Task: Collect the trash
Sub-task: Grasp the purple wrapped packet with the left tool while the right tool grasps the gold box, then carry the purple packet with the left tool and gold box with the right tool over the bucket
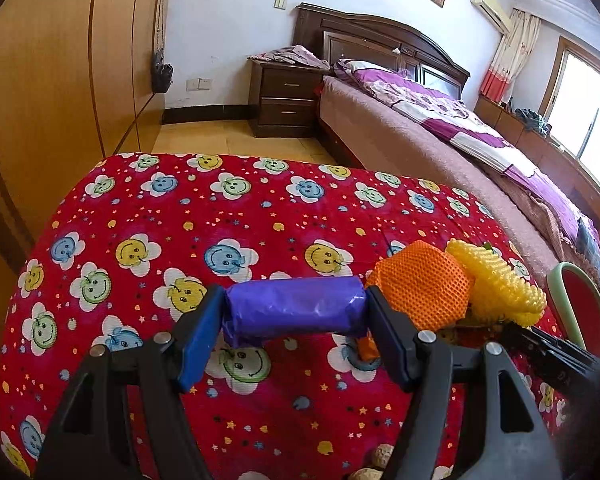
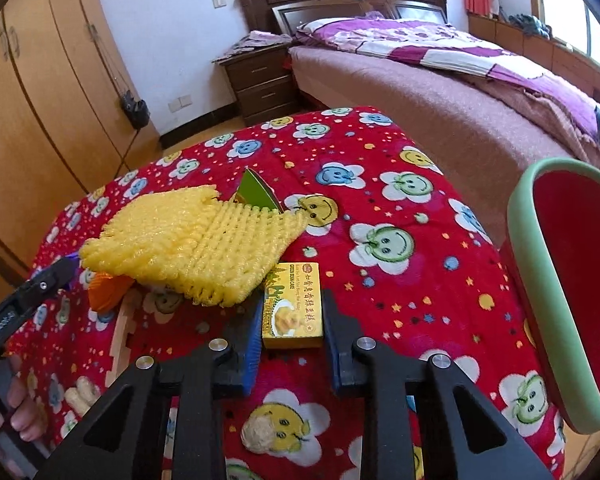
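Left gripper [image 1: 296, 312] has its blue pads clamped on both ends of a purple roll of bags [image 1: 294, 309], held just above the cloth. Right gripper [image 2: 290, 320] sits with its jaws fairly narrow around a small yellow box [image 2: 293, 307], one pad each side; can't tell if they're actually pressing it. The box reads "GREEN BEAN CAKE" with red Chinese characters down the side.

Right beside the box, a yellow foam fruit net [image 2: 196, 246] lies over a green card [image 2: 256, 192], with an orange foam net [image 1: 420, 284] tucked next to it. A couple of peanut shells [image 2: 266, 432] sit near the front edge.

All this is on a table covered in a red cloth with smiley-face flowers [image 2: 380, 184]. At its right edge there's a red bin with a green rim [image 2: 556, 292].

Room is a bedroom: dark wood bed [image 1: 420, 120] with a purple quilt, nightstand [image 1: 286, 98], tall wooden wardrobe [image 1: 60, 80] on the left, small black bag hanging off it.
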Available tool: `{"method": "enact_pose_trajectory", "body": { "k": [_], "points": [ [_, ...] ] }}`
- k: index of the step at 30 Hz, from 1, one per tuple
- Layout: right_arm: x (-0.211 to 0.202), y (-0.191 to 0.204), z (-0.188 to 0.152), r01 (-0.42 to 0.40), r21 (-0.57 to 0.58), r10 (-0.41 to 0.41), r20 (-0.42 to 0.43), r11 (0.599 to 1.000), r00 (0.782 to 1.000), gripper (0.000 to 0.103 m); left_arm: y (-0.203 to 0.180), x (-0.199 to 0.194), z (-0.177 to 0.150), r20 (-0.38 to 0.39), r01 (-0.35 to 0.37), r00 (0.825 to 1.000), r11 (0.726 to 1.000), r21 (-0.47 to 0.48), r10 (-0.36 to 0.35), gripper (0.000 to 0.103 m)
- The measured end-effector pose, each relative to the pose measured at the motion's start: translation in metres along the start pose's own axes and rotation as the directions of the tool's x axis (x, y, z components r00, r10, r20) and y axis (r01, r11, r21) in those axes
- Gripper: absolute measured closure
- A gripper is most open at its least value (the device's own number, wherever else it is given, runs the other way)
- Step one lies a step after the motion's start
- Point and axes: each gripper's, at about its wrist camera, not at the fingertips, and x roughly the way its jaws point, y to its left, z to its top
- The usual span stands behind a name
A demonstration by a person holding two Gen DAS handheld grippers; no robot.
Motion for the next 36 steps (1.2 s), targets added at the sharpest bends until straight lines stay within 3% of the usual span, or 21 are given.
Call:
{"method": "enact_pose_trajectory", "body": {
  "k": [23,36],
  "points": [
    [-0.094,-0.033,-0.053,-0.044,0.053,0.037,0.115,0.998,0.993,0.077,-0.018,-0.032,-0.005,0.051,0.037,0.998,0.999,0.036,-0.039,0.032],
    [-0.14,-0.069,-0.072,-0.04,0.113,0.017,0.195,0.993,0.981,0.077,-0.057,-0.083,-0.014,0.054,0.131,0.989,0.988,0.08,-0.136,0.032]
  ]
}}
